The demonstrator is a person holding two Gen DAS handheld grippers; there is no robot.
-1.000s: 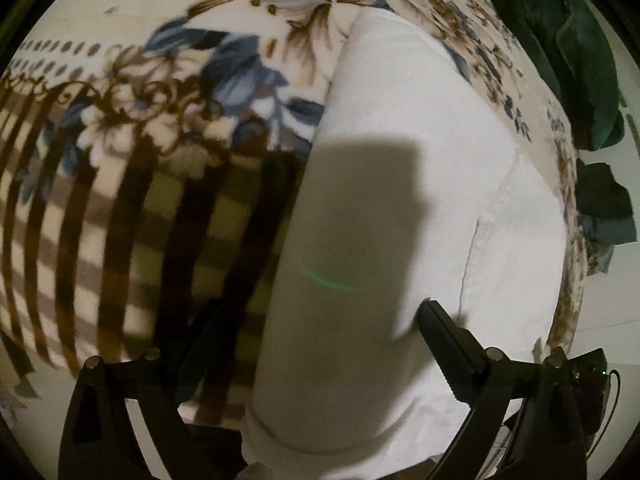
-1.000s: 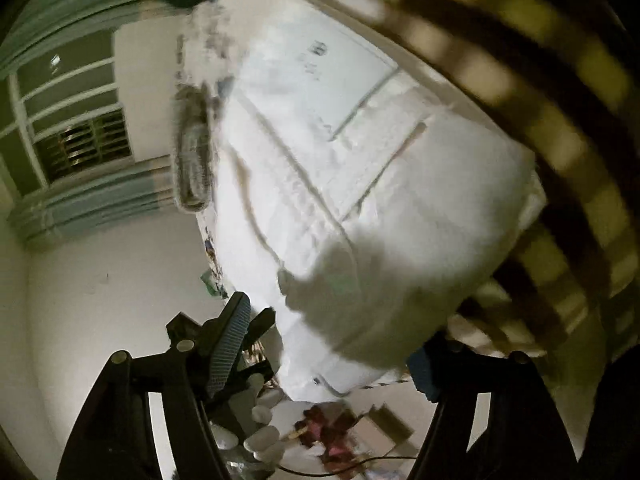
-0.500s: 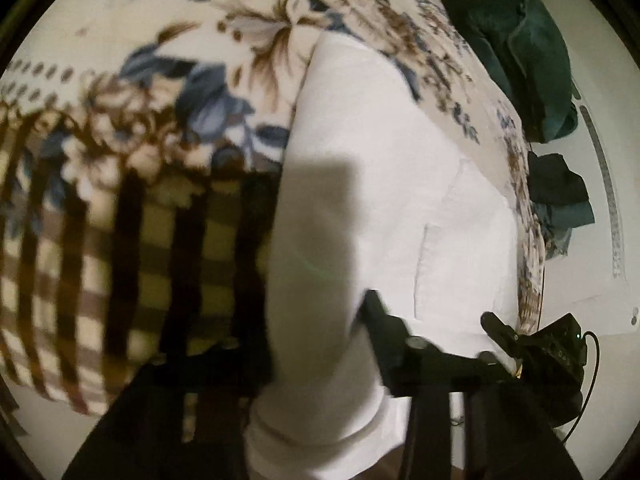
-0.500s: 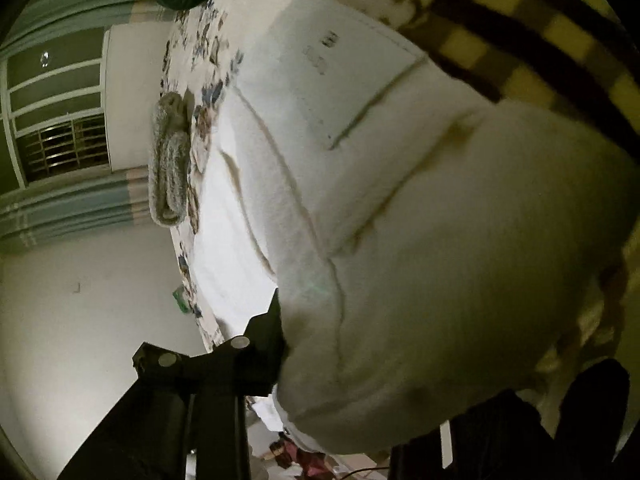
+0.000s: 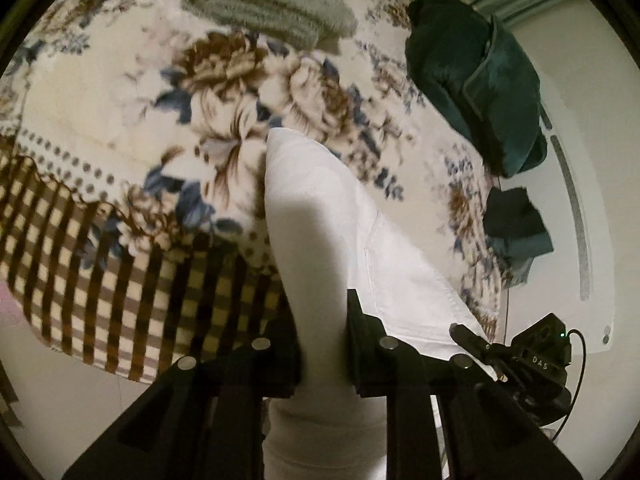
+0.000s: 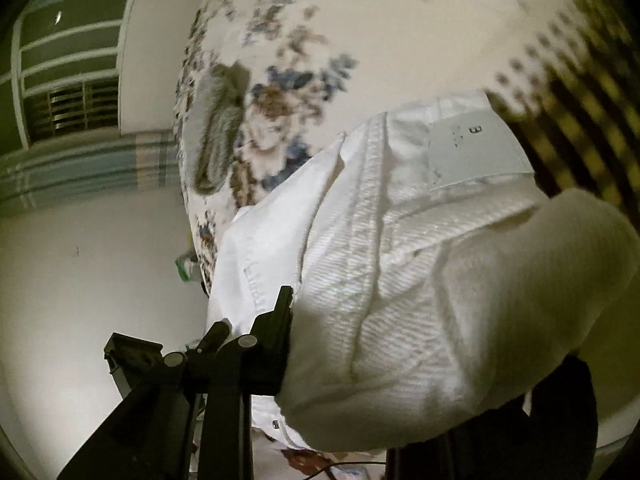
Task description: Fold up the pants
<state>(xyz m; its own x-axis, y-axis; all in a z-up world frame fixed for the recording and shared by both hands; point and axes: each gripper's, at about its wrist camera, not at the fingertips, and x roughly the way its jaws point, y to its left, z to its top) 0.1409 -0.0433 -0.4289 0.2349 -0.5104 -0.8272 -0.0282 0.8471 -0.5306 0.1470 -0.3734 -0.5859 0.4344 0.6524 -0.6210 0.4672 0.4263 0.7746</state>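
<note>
The white pants (image 5: pixel 320 208) lie on the floral bedspread (image 5: pixel 120 100), with their near end lifted off it. In the left wrist view my left gripper (image 5: pixel 322 344) is still closing, and its pads press a fold of the white fabric between them. In the right wrist view a thick bunch of the pants (image 6: pixel 420 280), near the waistband with its label (image 6: pixel 476 152), fills my right gripper (image 6: pixel 400 360). Its jaws are also closing. The left finger (image 6: pixel 280 336) presses the cloth; the right finger is mostly hidden behind the fabric.
A rolled grey-green towel (image 5: pixel 268 12) lies at the far side of the bed. A dark green bundle (image 5: pixel 476 80) and another dark cloth (image 5: pixel 516 228) sit at the bed's right edge. The checked border (image 5: pixel 120 300) hangs over the near edge. A window (image 6: pixel 68 92) is at left.
Both grippers went from wide open to closed on the pants and rose, lifting the near end of the pants off the bed. More of the bed shows now.
</note>
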